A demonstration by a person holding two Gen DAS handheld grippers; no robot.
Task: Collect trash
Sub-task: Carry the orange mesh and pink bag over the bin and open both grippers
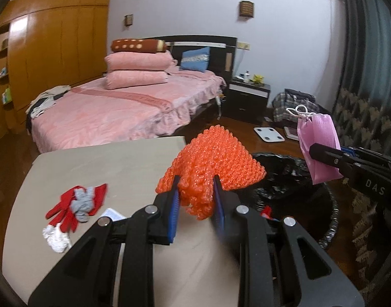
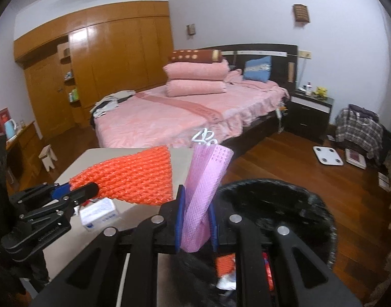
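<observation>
Between the blue pads of the left gripper (image 1: 196, 186) sits a crumpled sheet of orange bubble wrap (image 1: 213, 163), pinched at its lower edge so that the rest fans up and away from the fingertips. Just beyond and to the right of that gripper, past the edge of the grey table (image 1: 106, 163), stands a round bin lined with a black bag (image 1: 285, 176). Off to the left of the fingers, on the table, lie a red glove (image 1: 75, 204) with a grey rag on it and a white wad of cloth (image 1: 56, 238), and a small white packet (image 1: 112, 213) peeks out beside the gripper's near finger.

The right gripper (image 2: 196, 202) is closed on a folded pink mask (image 2: 205, 192), which stands nearly upright between its pads with white ear loops at the top. Directly ahead and below this gripper gapes the mouth of the bin (image 2: 285, 199); under its fingers, inside the bin, some orange and red scraps show, blurred. To its left the other gripper holds the orange wrap over the table, with a white box (image 2: 99, 213) resting beneath it. Farther off stand a pink bed (image 2: 190, 110) and a wooden wardrobe (image 2: 113, 58).
</observation>
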